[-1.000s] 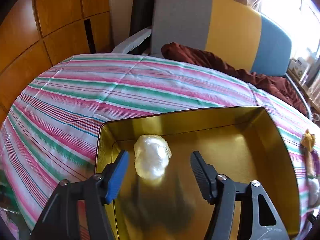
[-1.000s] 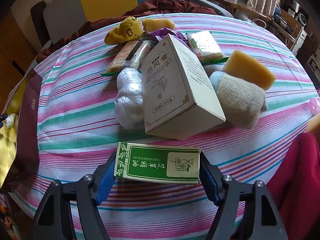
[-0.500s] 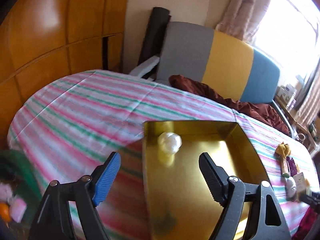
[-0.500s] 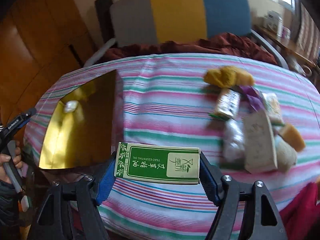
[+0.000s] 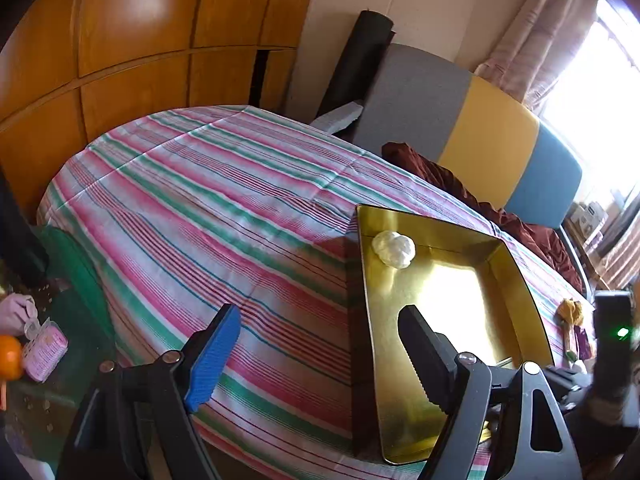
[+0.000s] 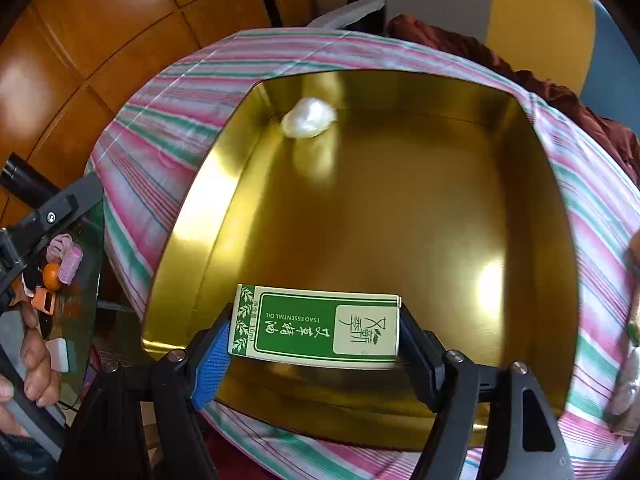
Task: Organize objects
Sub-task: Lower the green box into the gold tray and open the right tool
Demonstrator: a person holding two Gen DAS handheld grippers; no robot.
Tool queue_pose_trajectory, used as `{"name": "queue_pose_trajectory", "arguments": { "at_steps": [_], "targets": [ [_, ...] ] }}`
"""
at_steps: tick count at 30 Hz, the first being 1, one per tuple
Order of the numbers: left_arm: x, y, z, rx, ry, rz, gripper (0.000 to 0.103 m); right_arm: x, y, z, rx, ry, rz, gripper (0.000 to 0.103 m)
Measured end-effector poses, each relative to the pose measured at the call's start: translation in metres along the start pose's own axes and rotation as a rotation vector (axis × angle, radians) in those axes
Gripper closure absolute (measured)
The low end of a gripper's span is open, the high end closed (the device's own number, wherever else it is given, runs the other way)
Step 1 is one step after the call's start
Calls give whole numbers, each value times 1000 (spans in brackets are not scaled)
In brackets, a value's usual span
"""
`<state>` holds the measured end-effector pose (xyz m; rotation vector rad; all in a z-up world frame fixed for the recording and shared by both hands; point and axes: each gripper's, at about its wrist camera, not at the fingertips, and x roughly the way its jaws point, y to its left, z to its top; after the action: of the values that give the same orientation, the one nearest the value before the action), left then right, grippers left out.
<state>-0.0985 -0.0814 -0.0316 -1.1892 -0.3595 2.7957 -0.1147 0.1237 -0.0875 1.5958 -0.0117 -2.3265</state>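
Over the near end of the gold tin tray point(image 6: 208, 184), the right gripper point(image 6: 316, 344) is clenched on a green and cream essential-oil box point(image 6: 316, 326), one finger pressed to each short end so the box lies crosswise between them with its printed face up; whether it touches the tray floor cannot be told. Far inside the tray, close to the back left corner, sits a crumpled white plastic wad point(image 6: 308, 118), well apart from the box. The tray rests on a table covered with a pink, green and white striped tablecloth point(image 6: 160, 136), and wooden panelling point(image 6: 80, 40) rises behind it. At the left edge of this view a bare hand point(image 6: 30, 364) grips a grey handle. From the left wrist camera, the left gripper point(image 5: 320, 360) hangs released and holding nothing, its blue-padded finger point(image 5: 212, 360) above the striped cloth and its black toothed finger point(image 5: 424, 352) above the tray's near left part. Here the white wad point(image 5: 394, 243) shows at the tray's far corner, and the tray's rim point(image 5: 516, 256) catches bright light. Behind the table stands a grey, yellow and blue chair back point(image 5: 480, 136) with a dark red cloth point(image 5: 440, 176) draped at its base.
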Motion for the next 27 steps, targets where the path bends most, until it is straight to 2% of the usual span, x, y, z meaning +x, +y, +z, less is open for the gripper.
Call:
{"name": "queue_pose_trajectory", "arguments": {
  "at_steps": [7, 11, 13, 18, 22, 27],
  "targets": [
    [3, 1, -3, -9, 5, 4, 21, 17, 25, 3, -14, 17, -10, 26],
    [-1, -1, -3, -2, -12, 9, 21, 21, 26, -2, 6, 27, 57, 26],
    [-1, -3, -3, -2, -12, 11, 21, 24, 28, -4, 12, 39, 96, 20],
    [-2, -6, -6, 3, -9, 11, 21, 22, 34, -4, 12, 30, 121, 19],
    [-4, -10, -6, 30, -27, 23, 21, 8, 23, -8, 39, -11, 133, 19],
    [-7, -15, -7, 48, -41, 18, 21, -27, -8, -10, 115, -121, 120, 19]
  ]
}}
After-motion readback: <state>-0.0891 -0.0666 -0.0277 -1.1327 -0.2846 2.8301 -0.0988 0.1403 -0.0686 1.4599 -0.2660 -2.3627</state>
